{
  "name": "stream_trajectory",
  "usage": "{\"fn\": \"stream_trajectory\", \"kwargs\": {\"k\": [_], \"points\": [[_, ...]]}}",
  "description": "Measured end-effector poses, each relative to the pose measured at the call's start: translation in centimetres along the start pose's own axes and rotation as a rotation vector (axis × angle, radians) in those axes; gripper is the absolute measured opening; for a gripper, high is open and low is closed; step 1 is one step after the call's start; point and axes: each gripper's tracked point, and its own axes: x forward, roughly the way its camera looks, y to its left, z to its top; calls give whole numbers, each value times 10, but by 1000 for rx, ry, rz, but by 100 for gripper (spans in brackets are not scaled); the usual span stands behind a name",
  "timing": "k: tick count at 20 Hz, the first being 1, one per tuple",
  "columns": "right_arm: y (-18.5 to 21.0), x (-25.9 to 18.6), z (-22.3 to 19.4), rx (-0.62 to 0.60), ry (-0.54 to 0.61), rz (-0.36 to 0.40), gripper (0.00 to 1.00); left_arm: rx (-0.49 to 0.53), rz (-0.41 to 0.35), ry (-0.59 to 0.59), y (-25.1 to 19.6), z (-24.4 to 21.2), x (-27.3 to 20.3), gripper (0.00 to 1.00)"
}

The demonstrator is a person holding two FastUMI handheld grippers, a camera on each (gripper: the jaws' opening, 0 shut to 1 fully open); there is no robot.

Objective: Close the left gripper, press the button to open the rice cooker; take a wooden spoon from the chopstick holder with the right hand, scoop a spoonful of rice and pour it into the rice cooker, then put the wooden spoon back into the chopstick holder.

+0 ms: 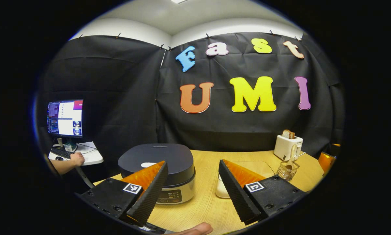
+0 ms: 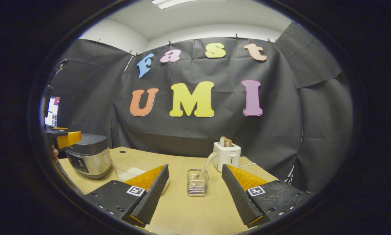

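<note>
— Two views; what does the left gripper view give?
— The left gripper (image 1: 188, 189) hangs wide open and empty over the pale wooden table (image 1: 208, 209), the round dark-lidded rice cooker with a silver body (image 1: 162, 169) just ahead between its fingers. Its lid is down, so the gripper seems lined up for the button press but not yet closed.
— And the right gripper view?
— The right gripper (image 2: 195, 192) is also spread wide, holding nothing, aimed at the clear wire chopstick holder (image 2: 197, 186). A light wooden spoon (image 2: 205, 166) leans in it, handle tilted toward the white toaster (image 2: 228, 156).
</note>
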Motion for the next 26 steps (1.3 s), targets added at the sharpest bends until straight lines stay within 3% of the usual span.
{"fn": "stream_trajectory", "kwargs": {"k": [5, 12, 15, 18, 20, 22, 26], "points": [[-2, -1, 1, 1, 6, 1, 98, 20, 0, -4, 0, 1, 2, 99], [-18, -6, 13, 23, -15, -19, 97, 57, 114, 37, 43, 7, 29, 97], [-22, -7, 17, 35, -25, -22, 98, 28, 146, 81, 65, 6, 43, 81], [-25, -8, 19, 52, -27, -20, 98, -4, 183, 130, 86, 2, 52, 77], [-27, -9, 19, 61, -25, -19, 97, -9, 164, 163, 88, -3, 54, 70], [-29, -9, 20, 60, -24, -20, 97, 1, 138, 192, 86, -5, 54, 55], [-32, -13, 27, 69, -42, -20, 98, 32, 127, 244, 93, -1, 54, 12]]}}
